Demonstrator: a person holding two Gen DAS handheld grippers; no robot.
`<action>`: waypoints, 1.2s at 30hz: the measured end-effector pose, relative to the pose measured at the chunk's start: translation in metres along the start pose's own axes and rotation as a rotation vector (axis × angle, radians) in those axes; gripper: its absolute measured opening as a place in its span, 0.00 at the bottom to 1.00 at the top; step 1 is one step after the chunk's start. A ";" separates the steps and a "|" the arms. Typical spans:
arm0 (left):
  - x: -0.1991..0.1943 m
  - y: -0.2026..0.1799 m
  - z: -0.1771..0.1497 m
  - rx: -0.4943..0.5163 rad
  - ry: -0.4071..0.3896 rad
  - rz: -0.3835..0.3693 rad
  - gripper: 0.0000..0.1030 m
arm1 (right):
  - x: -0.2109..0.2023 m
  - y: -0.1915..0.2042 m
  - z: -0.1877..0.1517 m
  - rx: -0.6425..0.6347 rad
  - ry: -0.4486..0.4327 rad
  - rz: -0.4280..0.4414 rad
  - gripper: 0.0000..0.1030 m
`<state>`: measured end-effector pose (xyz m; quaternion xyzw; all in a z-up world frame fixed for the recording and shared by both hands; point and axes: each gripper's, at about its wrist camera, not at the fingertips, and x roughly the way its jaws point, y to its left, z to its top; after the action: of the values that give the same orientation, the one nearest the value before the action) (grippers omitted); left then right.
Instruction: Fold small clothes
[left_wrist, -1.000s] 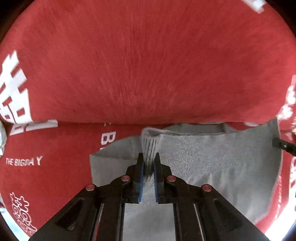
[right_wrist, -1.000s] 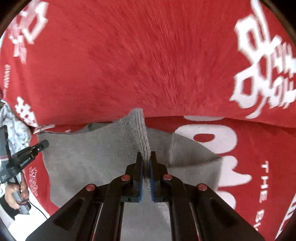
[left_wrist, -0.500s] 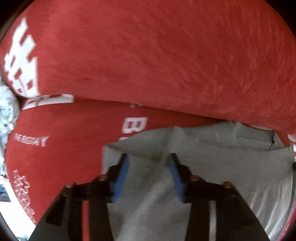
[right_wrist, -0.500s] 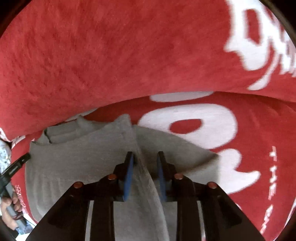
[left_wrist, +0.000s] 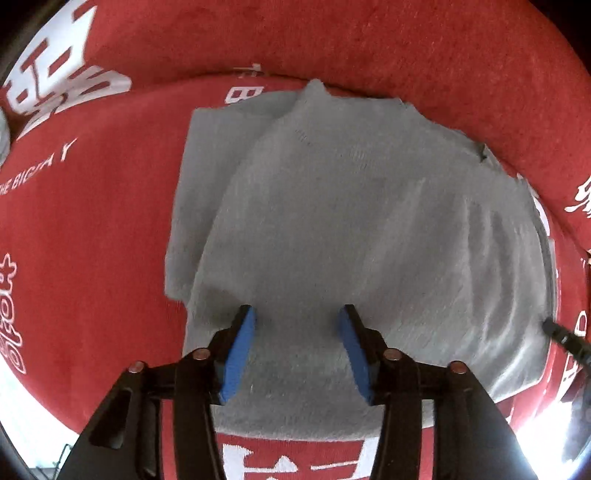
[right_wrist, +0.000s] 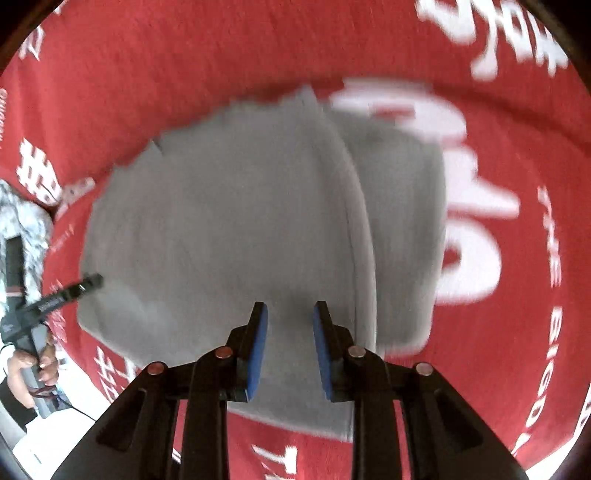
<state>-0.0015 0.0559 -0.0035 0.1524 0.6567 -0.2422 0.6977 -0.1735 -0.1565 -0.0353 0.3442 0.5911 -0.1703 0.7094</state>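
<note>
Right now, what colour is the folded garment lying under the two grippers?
Plain grey, no print: the garment shows sharpest in the left wrist view, lying on red cloth with white lettering.

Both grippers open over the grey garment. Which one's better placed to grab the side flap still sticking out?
Probably right. The right gripper sits beside the stepped edge, next to the flap of the grey garment. The left gripper hangs over the broad middle.

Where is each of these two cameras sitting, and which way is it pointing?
Left wrist: rides the left gripper, looks down along its open blue-padded fingers at the folded grey knit garment on the red printed blanket.
Right wrist: rides the right gripper, open, aimed down at that garment; the person's left hand shows at the left edge.
Shared: garment and blanket.
</note>
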 end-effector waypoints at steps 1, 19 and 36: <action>0.001 0.001 -0.003 0.005 0.004 0.008 0.57 | 0.004 -0.004 -0.007 0.003 0.009 -0.009 0.24; -0.020 0.087 -0.068 -0.396 0.127 -0.111 0.57 | -0.029 -0.051 -0.082 0.360 0.097 0.260 0.56; -0.019 0.082 -0.068 -0.306 0.045 -0.020 0.19 | -0.022 -0.070 -0.073 0.457 0.065 0.155 0.08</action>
<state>-0.0152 0.1636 0.0007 0.0433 0.7029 -0.1426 0.6955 -0.2771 -0.1591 -0.0388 0.5454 0.5316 -0.2337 0.6045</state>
